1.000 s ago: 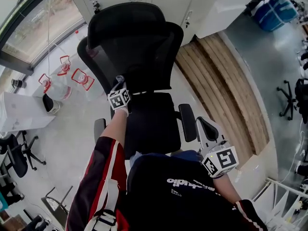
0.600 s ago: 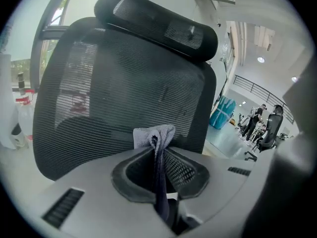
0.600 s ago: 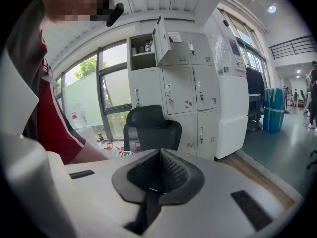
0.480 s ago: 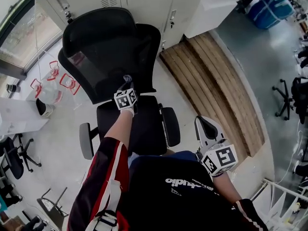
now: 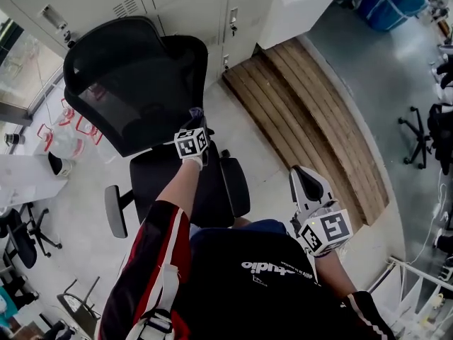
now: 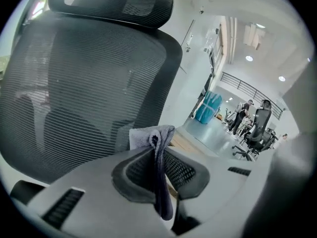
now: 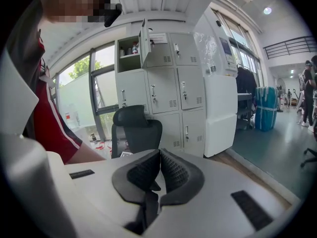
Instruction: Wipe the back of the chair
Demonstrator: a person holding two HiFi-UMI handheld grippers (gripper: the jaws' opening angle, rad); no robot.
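Chair back point(image 6: 89, 78), black mesh, is standing upright ahead of the person. Nearest, right tongs point(image 7: 159, 155) are hanging at the person's side, pressed together on nothing. Further out, left tongs point(image 6: 156, 150) are pinching a grey cloth point(image 6: 148, 135) close before the mesh's lower part. Behind the chair, grey lockers point(image 5: 191, 6) are standing; wooden planks point(image 5: 311, 112) are lying alongside on the floor.

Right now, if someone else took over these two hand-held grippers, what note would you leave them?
Left gripper: shut on the grey cloth, held near the lower mesh of the chair back; contact unclear.
Right gripper: shut, empty, low at the person's right side, away from the chair.
Done: no wiped area can be told.
Left to do: wipe across the back with the cloth.
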